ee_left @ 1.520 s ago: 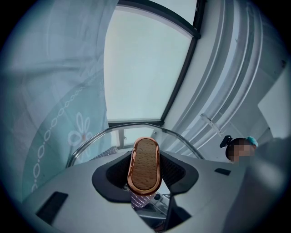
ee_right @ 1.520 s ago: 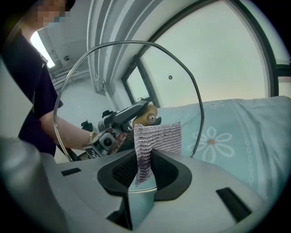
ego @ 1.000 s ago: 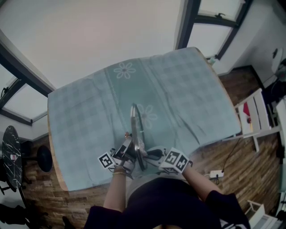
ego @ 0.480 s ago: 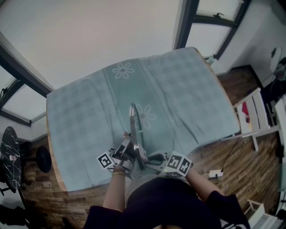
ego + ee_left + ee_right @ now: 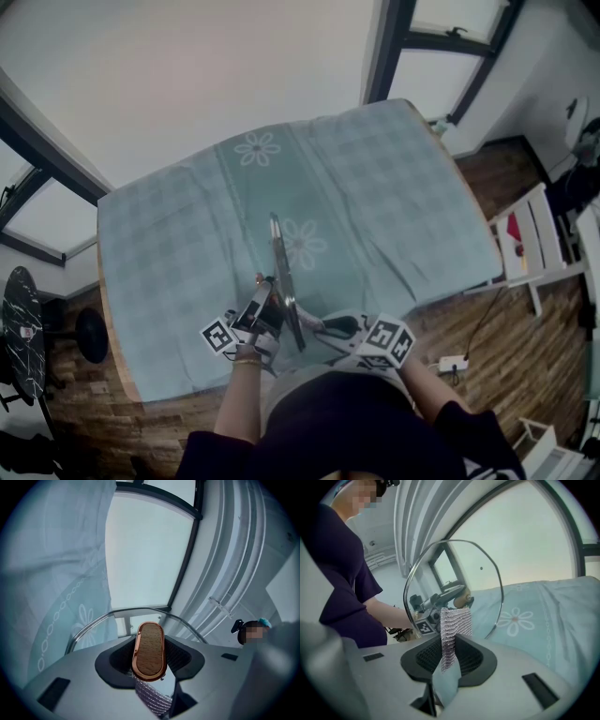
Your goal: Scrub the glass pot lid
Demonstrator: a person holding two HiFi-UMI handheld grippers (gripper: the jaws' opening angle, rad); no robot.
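L gripper (image 5: 150, 654) is clamped on the wood-faced knob (image 5: 149, 648) of the glass pot lid (image 5: 461, 566), pads pinching the knob from both sides. Lid stands upright on edge, held clear above the worktop (image 5: 169, 281). Its glass is just ahead of L gripper's jaws & its metal rim arcs over them. In head view the lid shows edge-on, w/ L gripper at its left face & R gripper (image 5: 325, 327) at its right face, so it sits between the two. R gripper is closed on a silver mesh scrub cloth (image 5: 453, 629). The cloth sticks up out of the jaws, w/ a grey flap hanging below them. Cloth's top edge lines up w/ the lid's lower middle, right by the glass; touching or a hair off, can't tell. Thru the glass, R gripper view shows L gripper & knob on the far side. Below & ahead of both grippers is a teal checked tablecloth (image 5: 375, 187) w/ white flower print, covering the worktop. Well off to R gripper's right, a white chair (image 5: 536, 246) stands on wood floor (image 5: 469, 319).
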